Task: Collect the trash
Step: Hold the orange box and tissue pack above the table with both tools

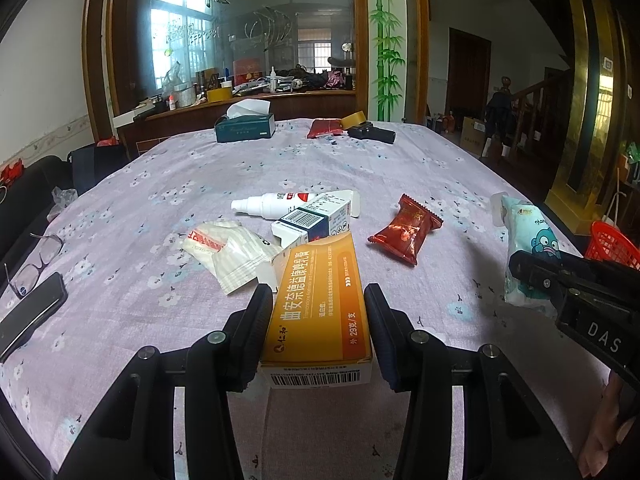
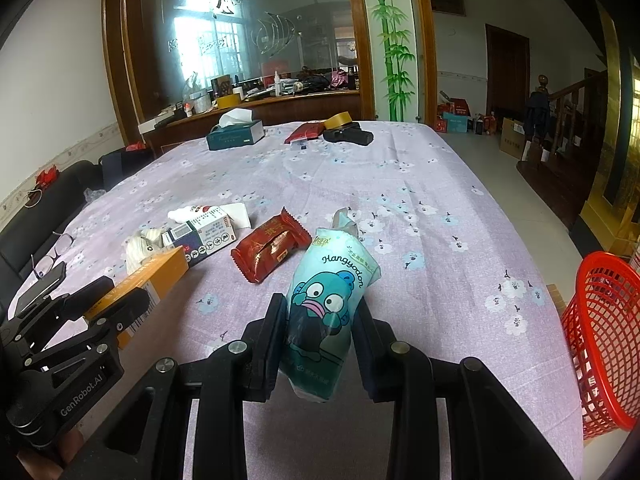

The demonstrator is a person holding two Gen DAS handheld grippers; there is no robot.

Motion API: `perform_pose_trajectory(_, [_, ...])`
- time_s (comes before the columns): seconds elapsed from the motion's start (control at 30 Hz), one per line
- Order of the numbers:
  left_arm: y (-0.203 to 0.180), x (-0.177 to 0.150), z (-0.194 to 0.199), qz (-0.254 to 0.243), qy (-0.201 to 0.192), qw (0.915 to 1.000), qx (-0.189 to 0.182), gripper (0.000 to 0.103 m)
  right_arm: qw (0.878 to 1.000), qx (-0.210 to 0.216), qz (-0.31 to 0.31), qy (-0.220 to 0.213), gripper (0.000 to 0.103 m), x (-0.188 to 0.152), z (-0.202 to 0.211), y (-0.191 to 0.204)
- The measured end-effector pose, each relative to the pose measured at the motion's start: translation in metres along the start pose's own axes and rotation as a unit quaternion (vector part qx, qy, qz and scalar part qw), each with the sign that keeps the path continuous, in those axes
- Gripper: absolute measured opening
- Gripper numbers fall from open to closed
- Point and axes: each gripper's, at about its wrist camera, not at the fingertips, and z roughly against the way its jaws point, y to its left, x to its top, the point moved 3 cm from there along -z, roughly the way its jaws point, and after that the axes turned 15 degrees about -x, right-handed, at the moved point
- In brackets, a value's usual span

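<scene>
We hold two black grippers side by side, both angled down over a table draped in a lilac flowered cloth. Our left gripper is clamped on a long orange cardboard medicine box. Our right gripper pinches a pale blue cartoon-printed tissue packet, raised above the cloth. A red plastic mesh basket stands beside the table's right edge.
</scene>
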Motion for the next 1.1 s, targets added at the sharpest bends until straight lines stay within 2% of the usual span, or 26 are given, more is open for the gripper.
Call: perform_pose_trajectory(1.1, [-0.0033, 0.0006, 0.0006, -0.001, 0.004, 1.0, -0.003, 0.046, 1.0, -0.003, 0.003, 0.008, 0.035, -0.0012, -0.0012, 0.0026])
